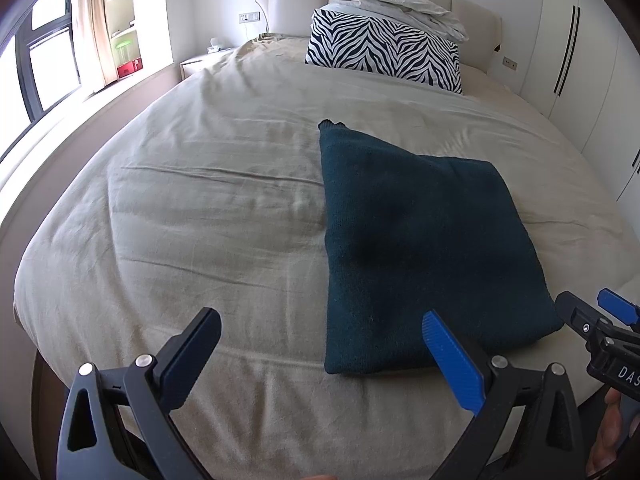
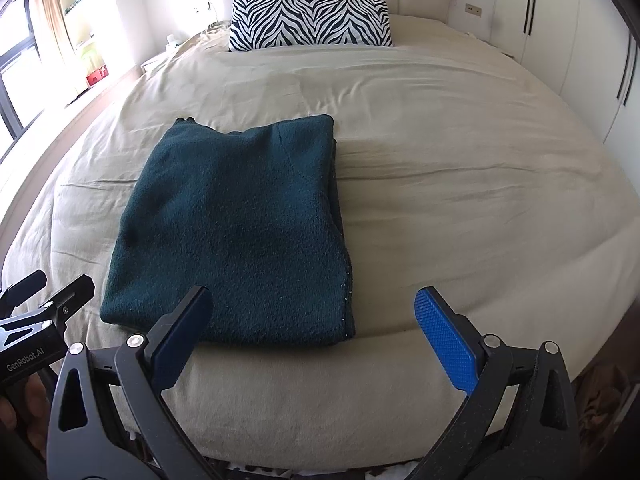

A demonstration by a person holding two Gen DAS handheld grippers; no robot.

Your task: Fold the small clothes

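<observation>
A dark teal knitted garment (image 1: 420, 240) lies folded into a rough rectangle on the beige bed cover, near the foot of the bed. It also shows in the right wrist view (image 2: 240, 232). My left gripper (image 1: 320, 344) is open and empty, hovering above the bed's near edge just left of the garment's near corner. My right gripper (image 2: 312, 320) is open and empty, above the garment's near right edge. The right gripper also shows at the right edge of the left wrist view (image 1: 592, 316), and the left gripper at the left edge of the right wrist view (image 2: 52, 292).
A zebra-print pillow (image 1: 384, 52) with a rumpled white duvet (image 1: 400, 4) on top lies at the headboard. The beige bed cover (image 1: 200, 200) spreads left of the garment. White wardrobe doors (image 1: 580, 60) stand on the right, and a window and shelves on the left.
</observation>
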